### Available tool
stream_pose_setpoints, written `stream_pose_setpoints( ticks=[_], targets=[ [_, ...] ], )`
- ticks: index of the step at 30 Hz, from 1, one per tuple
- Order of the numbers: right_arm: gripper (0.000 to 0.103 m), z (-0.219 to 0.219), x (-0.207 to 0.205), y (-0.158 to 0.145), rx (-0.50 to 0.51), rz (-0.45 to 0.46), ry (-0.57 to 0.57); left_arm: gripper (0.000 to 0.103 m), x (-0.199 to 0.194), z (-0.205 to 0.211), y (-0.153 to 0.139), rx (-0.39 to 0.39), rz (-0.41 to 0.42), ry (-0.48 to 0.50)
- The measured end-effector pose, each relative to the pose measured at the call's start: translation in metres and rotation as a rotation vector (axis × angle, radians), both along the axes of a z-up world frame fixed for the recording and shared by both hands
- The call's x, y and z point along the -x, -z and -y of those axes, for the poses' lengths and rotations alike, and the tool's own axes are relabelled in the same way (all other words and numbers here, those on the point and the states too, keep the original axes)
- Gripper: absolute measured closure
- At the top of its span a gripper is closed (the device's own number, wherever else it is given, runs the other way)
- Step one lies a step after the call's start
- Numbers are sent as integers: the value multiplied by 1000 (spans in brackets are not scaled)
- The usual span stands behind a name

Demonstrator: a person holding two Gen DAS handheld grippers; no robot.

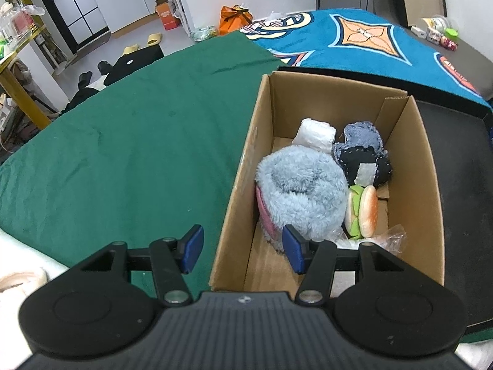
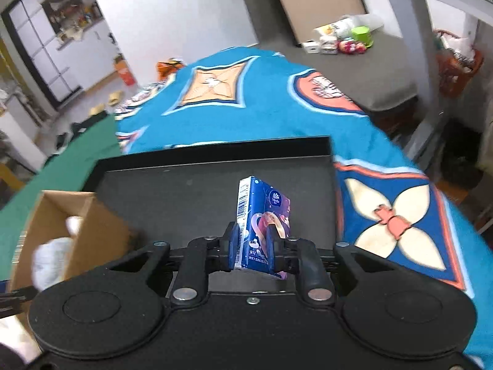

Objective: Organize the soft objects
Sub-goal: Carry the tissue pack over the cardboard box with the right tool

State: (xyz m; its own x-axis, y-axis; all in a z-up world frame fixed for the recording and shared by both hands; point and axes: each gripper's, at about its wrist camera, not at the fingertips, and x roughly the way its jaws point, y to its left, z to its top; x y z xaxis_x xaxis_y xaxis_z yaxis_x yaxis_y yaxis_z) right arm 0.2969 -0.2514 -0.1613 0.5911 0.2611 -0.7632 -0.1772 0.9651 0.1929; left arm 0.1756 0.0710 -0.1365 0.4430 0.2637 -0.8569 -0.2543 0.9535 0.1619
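Carrying a blue tissue pack [image 2: 263, 225] is the step I have in hand: my right claw [image 2: 252, 246] is clamped on its lower end, the two pads squeezing its sides, so the pack stands nearly upright above the black tray [image 2: 191, 191]. Whether its bottom edge touches the tray I cannot tell.

The cardboard box [image 2: 101, 231] sits at about nine o'clock from the pack in the right wrist view, open-topped, with pale soft things showing inside. From my left claw [image 1: 243, 248], whose pads stand apart and hold nothing, I look straight down into that same box [image 1: 413, 185]. My left claw hangs over the box's near left wall, one pad outside it and one inside. A fluffy blue plush [image 1: 303, 185] fills the left half. A white roll [image 1: 317, 135] lies at twelve o'clock from the plush, a dark denim pouch [image 1: 363, 160] at two o'clock, and a toy burger [image 1: 362, 211] at four o'clock. Clear plastic wrap [image 1: 391, 237] lies crumpled near the front right corner.

Next, I judge, the pack must travel toward nine o'clock, clear the box rim, and come down into the bare strip of floor at the near end. The pack is soft, so I should not squeeze harder, and my left claw should stay out of the way.
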Motion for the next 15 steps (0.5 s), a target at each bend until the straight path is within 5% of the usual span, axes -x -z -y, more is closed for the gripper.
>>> stream_pose_setpoints(
  ticks=[6,15],
  targets=[
    [85,-6,11,-17,-85,-8,-35,48,3,-10,-5,36,39,-6],
    [85,-37,23,-32,-74,29,-105,52,7,-19,-6,103,77,6]
  ],
)
